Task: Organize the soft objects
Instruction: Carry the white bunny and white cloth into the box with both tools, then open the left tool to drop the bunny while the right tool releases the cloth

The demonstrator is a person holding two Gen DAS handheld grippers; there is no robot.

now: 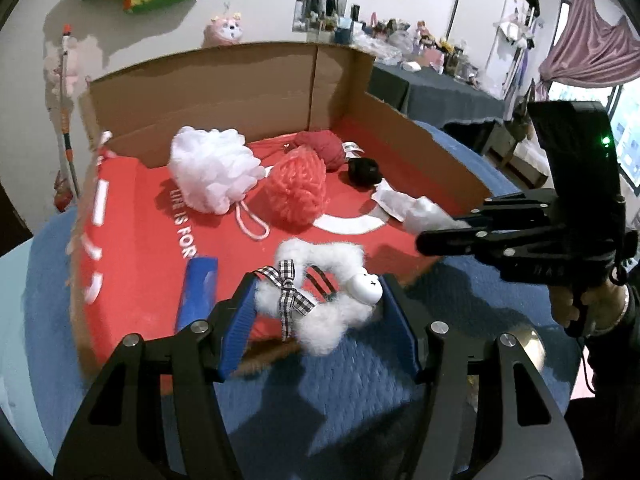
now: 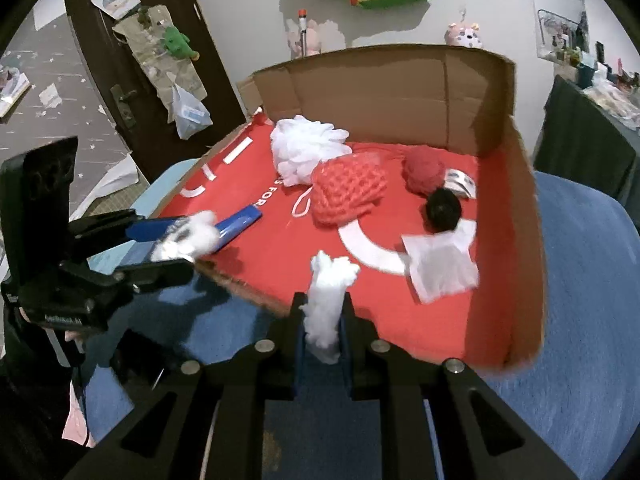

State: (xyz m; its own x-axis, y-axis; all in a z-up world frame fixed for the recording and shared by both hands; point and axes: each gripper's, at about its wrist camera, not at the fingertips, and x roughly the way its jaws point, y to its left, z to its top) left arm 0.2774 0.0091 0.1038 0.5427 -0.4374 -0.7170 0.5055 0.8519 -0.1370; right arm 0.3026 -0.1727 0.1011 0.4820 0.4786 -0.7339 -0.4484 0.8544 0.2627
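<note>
Fluffy white hair clip [image 1: 320, 300] with a checked bow sits gripped between the left gripper's [image 1: 320, 312] blue fingers [image 1: 240, 320], above the red-lined cardboard box's [image 1: 240, 80] front edge. Right gripper [image 2: 324, 320] pinches a white cotton tuft [image 2: 326, 300] there too.

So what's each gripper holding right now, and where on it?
Left gripper: the fluffy white ornament with a checked bow, clamped across its sides. Right gripper: a white fluff wad, pinched at its lower end.

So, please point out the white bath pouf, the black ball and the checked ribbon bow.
white bath pouf [image 1: 214, 168], left wrist view, middle of mesh.
black ball [image 2: 443, 210], right wrist view, its middle.
checked ribbon bow [image 1: 289, 289], left wrist view, the knot.
</note>
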